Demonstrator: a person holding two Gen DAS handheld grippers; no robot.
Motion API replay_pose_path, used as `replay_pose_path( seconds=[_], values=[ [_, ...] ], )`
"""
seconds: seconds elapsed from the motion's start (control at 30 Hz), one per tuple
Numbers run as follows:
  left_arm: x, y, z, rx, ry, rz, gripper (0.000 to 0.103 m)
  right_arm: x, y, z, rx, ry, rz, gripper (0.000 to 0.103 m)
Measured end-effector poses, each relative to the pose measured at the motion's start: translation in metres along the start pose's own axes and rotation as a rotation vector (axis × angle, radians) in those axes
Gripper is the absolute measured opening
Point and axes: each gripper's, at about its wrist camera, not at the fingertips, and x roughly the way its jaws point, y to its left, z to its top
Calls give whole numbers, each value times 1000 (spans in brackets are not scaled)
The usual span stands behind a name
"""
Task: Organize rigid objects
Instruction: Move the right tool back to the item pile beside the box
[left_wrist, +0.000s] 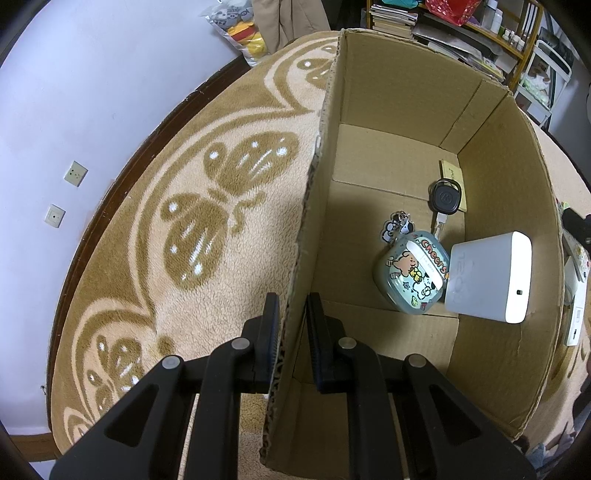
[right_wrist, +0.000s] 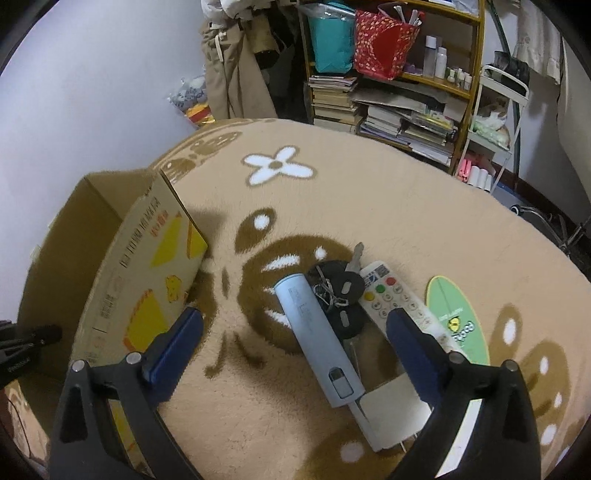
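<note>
My left gripper (left_wrist: 292, 306) is shut on the near wall of an open cardboard box (left_wrist: 399, 96), one finger outside and one inside. Inside the box lie a white charger block (left_wrist: 491, 280), a cartoon earbud case (left_wrist: 412, 278) with a charm, a black car key (left_wrist: 446, 197) and a small tan card (left_wrist: 452, 173). My right gripper (right_wrist: 295, 325) stands wide open above the rug, nothing between its fingers. Below it lie a grey cylindrical device (right_wrist: 317, 339), black keys (right_wrist: 341, 291), a white remote (right_wrist: 399, 302) and a green oval coaster (right_wrist: 456, 317). The box (right_wrist: 147, 266) shows at the left.
A beige rug (right_wrist: 369, 184) with brown butterfly and flower patterns covers the surface. A white flat item (right_wrist: 395, 410) lies under the grey device. Behind stand a crowded bookshelf (right_wrist: 399, 107), hanging clothes (right_wrist: 236, 74) and a white rack (right_wrist: 498, 122). A wall (left_wrist: 92, 92) rises at the left.
</note>
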Motion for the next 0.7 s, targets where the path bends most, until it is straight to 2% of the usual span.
replay_pose_path(
  seconds=[0.13,0.27,0.33,0.4,0.53,0.6,0.63,0.7],
  values=[
    [0,0,-1,4,-2,3,14,10,-4,-6,-13,-17,18,103],
    [0,0,-2,3,-3,5,15,22,-14,-10,25,-2,33,99],
    [0,0,-2,2,-3,6,15,28,-17,-11,36,12,43,89],
    [0,0,-2,2,-3,9,15,33,-18,-13,25,24,53,71],
    [1,-1,-2,3,-2,12,15,40,-17,-17,-4,37,31,59],
    [1,0,-2,0,-2,8,15,39,-19,-16,15,32,35,42],
    [1,0,-2,-2,-2,5,15,38,-20,-16,26,39,54,37],
    [0,1,-2,0,-2,7,15,37,-17,-16,16,48,52,36]
  ],
)
